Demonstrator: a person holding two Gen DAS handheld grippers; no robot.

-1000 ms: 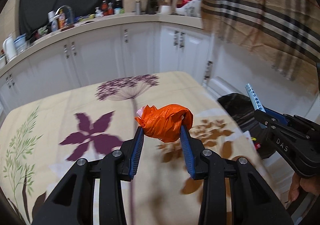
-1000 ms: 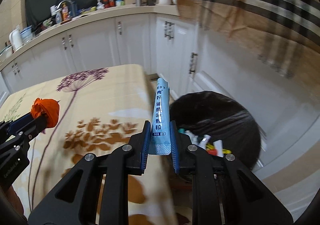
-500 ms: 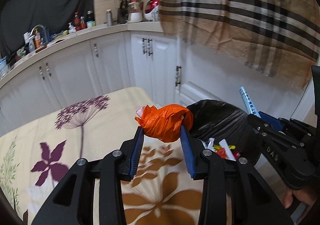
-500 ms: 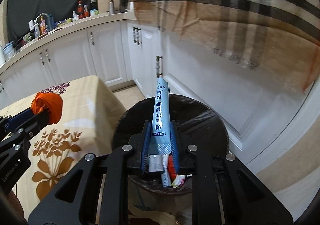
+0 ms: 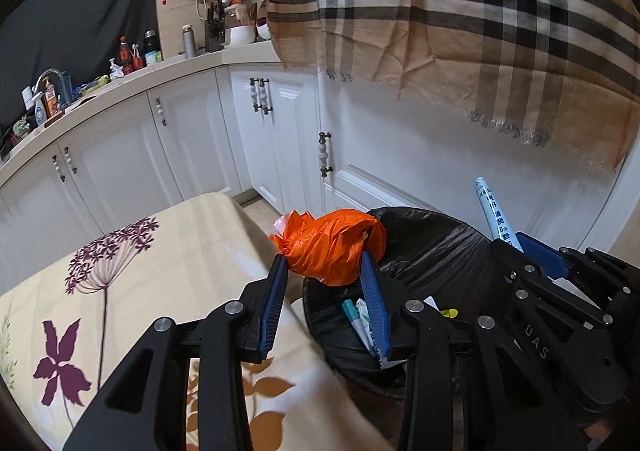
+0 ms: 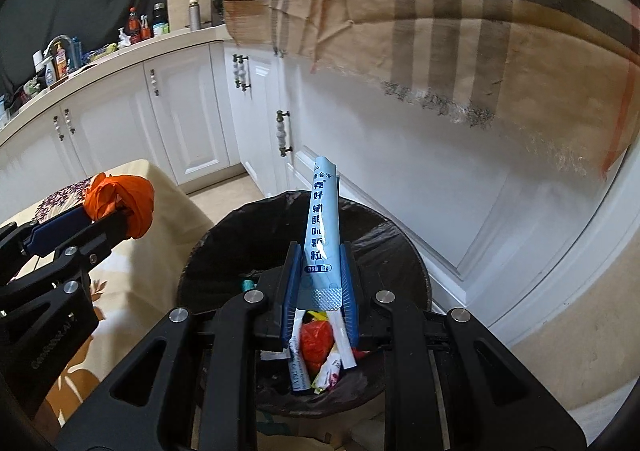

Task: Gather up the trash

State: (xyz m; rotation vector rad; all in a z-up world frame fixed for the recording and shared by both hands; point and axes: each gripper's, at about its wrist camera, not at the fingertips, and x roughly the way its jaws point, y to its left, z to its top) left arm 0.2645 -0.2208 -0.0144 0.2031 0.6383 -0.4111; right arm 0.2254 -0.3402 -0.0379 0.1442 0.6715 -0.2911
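A crumpled orange plastic bag [image 5: 330, 247] sits pinched between the blue pads of my left gripper [image 5: 324, 271], which is shut on it at the table's right edge beside the bin's rim. From the right wrist view the same orange bag [image 6: 122, 201] shows at the left. My right gripper [image 6: 320, 271] is shut on a light-blue sachet [image 6: 323, 235] that stands upright over the black-lined trash bin [image 6: 400, 251]. In the left wrist view the sachet [image 5: 494, 211] and the bin [image 5: 432, 247] are at the right. Several wrappers [image 6: 320, 351] lie inside the bin.
The table with a floral cloth [image 5: 160, 251] fills the lower left. White cabinets [image 5: 192, 139] and a cluttered counter [image 5: 120, 71] run behind. A plaid cloth [image 5: 460, 19] hangs above the bin. Tiled floor [image 6: 224, 183] shows between table and cabinets.
Both grippers have swung right, from over the table to the trash bin, each keeping its load. The sachet now stands over the bin's opening; the orange bag has reached the table edge.
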